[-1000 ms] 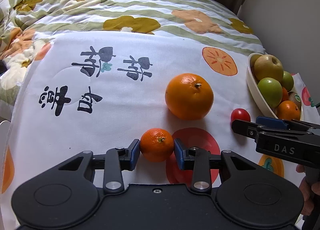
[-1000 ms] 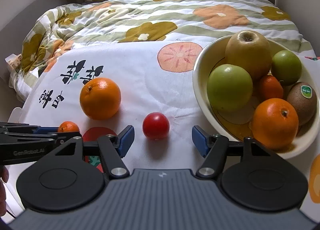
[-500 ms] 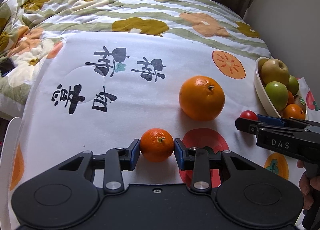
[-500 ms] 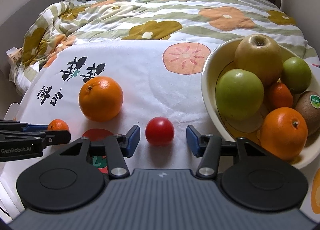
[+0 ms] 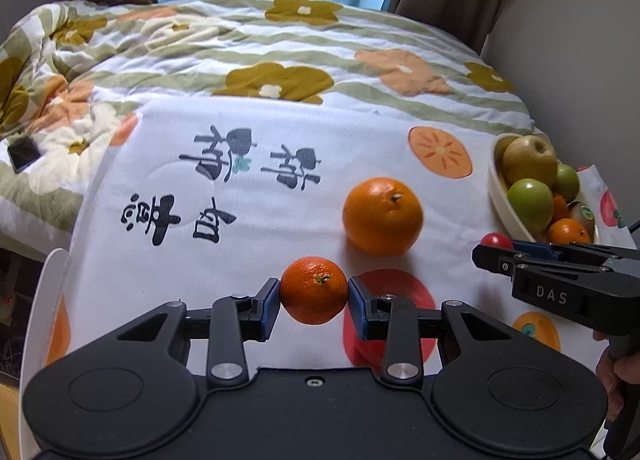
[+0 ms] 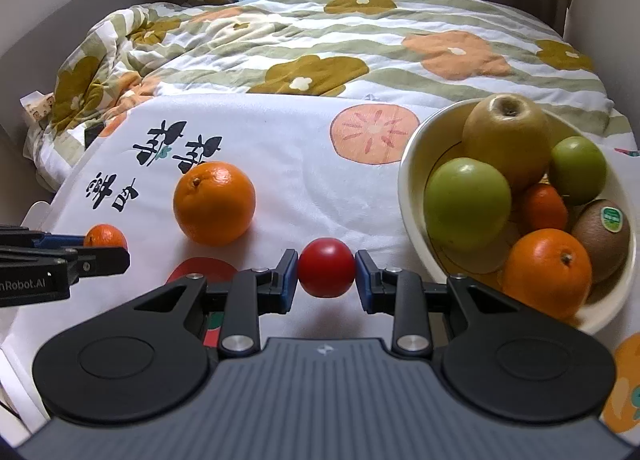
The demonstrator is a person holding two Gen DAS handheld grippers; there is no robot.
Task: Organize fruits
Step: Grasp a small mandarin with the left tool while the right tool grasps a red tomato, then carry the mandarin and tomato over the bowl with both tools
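Two grippers, each clamped on one small fruit, over a printed white cloth beside a fruit bowl.

Far left, a dark phone [image 5: 24, 153] lies on the floral quilt [image 5: 280, 44]; the left gripper [image 5: 314, 302] has its blue pads pressed against both sides of a small mandarin [image 5: 314, 290], just above the white cloth [image 5: 280, 196]; a large orange [image 5: 382, 215] sits on the cloth between the two grippers, apart from both; the right gripper [image 6: 326, 274] is closed on a red tomato [image 6: 326, 272], pads touching both flanks; right of it stands the cream bowl [image 6: 412, 164], holding a brownish pear [image 6: 506, 138], two green apples, a kiwi [image 6: 602, 238] with a sticker, an orange and a mandarin.
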